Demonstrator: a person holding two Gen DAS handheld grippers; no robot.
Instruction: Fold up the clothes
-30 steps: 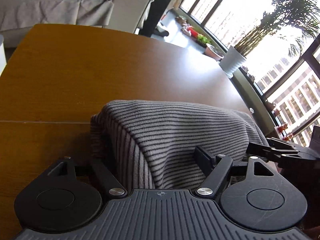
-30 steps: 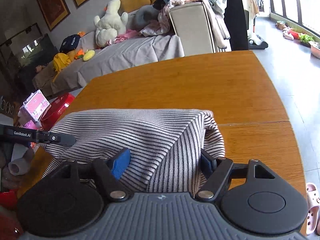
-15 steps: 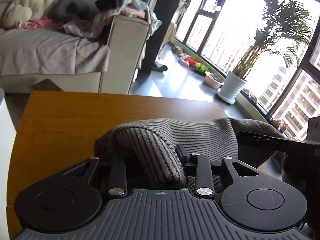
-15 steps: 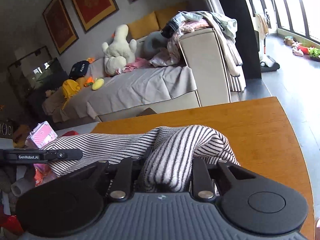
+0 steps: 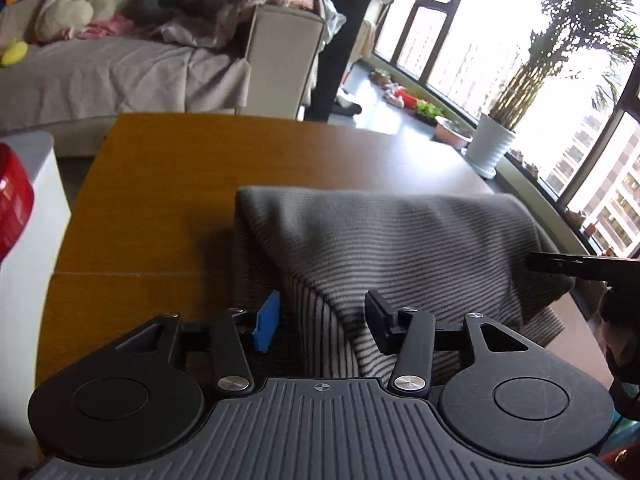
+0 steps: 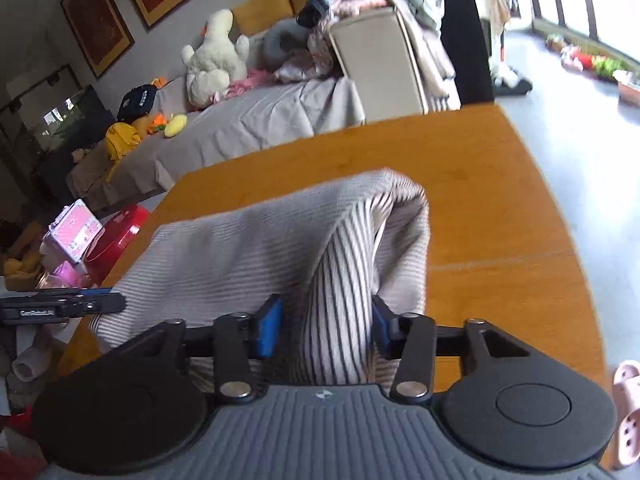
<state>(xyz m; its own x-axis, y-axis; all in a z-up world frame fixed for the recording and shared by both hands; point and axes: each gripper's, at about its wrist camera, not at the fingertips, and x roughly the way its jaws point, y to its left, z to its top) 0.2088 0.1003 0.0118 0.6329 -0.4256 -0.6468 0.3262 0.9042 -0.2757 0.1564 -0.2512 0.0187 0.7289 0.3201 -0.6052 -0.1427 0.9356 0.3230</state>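
Two hand-held grippers release a folded grey-and-white striped knit garment [image 5: 400, 248] on an orange-brown wooden table [image 5: 160, 184].

The left gripper [image 5: 322, 322] has its jaws opening at a middling width, with a ridge of the striped cloth standing between them; the blue pad [image 5: 267, 322] is clear of the fabric, and the black one looks just off it. The right gripper [image 6: 326, 326] is likewise opening, a raised fold of the garment between its blue pads [image 6: 269, 325], which sit close beside the cloth without squeezing it. The garment lies bunched on the near part of the table, its folded edge facing away, between both grippers. A grey-covered sofa [image 6: 256, 120] with a cream plush toy [image 6: 216, 56] stands beyond the table.
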